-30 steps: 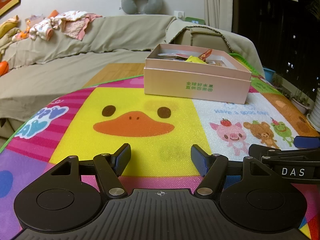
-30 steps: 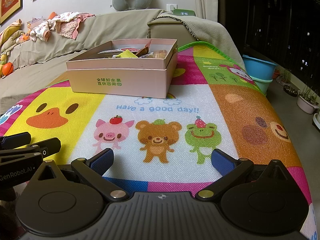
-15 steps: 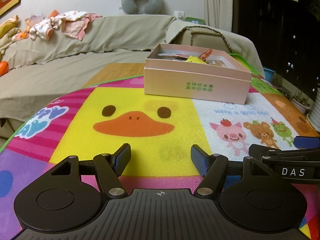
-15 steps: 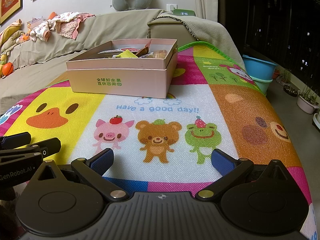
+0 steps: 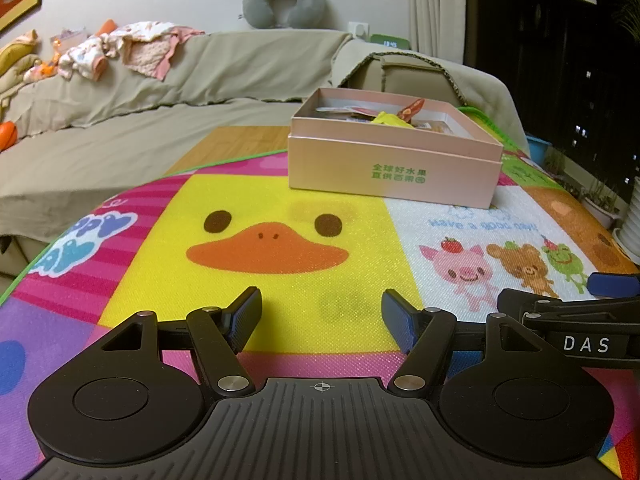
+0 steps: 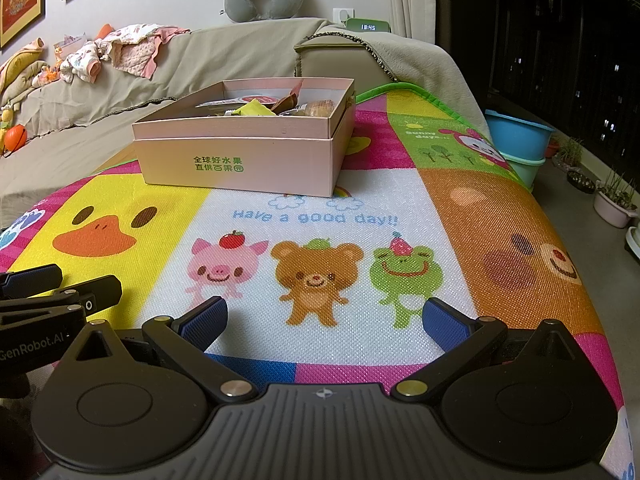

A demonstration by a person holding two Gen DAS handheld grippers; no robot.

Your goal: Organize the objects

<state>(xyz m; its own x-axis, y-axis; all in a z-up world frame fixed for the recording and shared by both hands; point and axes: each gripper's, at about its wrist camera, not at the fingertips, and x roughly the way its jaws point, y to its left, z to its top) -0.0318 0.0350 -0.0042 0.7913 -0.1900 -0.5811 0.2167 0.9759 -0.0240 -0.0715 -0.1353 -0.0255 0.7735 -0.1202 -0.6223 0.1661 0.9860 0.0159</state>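
A pink cardboard box [image 5: 394, 170] with green print stands open at the far side of a colourful cartoon mat [image 5: 280, 208]; it also shows in the right wrist view [image 6: 240, 160]. Several snack packets [image 6: 272, 106] lie inside it, including a yellow one. My left gripper [image 5: 322, 314] is open and empty, low over the mat's yellow duck panel. My right gripper [image 6: 324, 316] is open and empty, low over the pig, bear and frog panel [image 6: 316, 272]. Each gripper shows at the edge of the other's view.
A beige covered sofa [image 5: 160, 92] runs behind the mat, with baby clothes [image 5: 120, 52] and a grey neck pillow [image 5: 284, 0] on its back. Stacked blue tubs [image 6: 518, 140] and plant pots [image 6: 614, 204] stand on the floor to the right.
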